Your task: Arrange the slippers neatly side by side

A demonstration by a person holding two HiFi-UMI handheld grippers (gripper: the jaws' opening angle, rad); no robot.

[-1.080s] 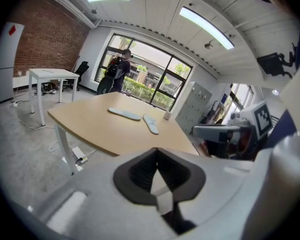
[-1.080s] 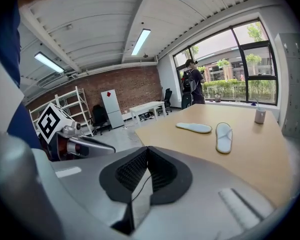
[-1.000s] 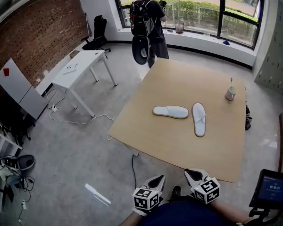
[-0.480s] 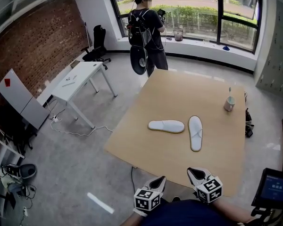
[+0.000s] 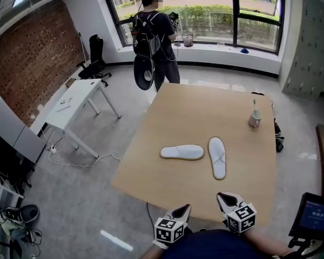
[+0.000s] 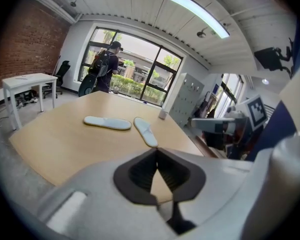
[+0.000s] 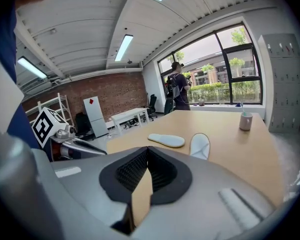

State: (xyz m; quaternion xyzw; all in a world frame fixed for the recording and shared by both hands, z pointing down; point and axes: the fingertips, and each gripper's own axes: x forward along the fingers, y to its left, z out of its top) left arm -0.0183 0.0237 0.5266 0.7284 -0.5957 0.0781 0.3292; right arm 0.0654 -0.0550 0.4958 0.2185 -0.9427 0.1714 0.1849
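We are holding the left hand-held gripper [image 5: 182, 210] and the right hand-held gripper [image 5: 222, 198] closed and empty at the frame's bottom, short of the light wooden desk [image 5: 151, 171], apparently not yet reaching. At frame centre, one flat white fabric slipper [image 5: 182, 152] is lying crosswise just beside the lengthwise white slipper [image 5: 217, 157], awaiting alignment.

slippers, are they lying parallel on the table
No, the left slipper lies crosswise on the table while the right slipper points lengthwise, roughly at a right angle.
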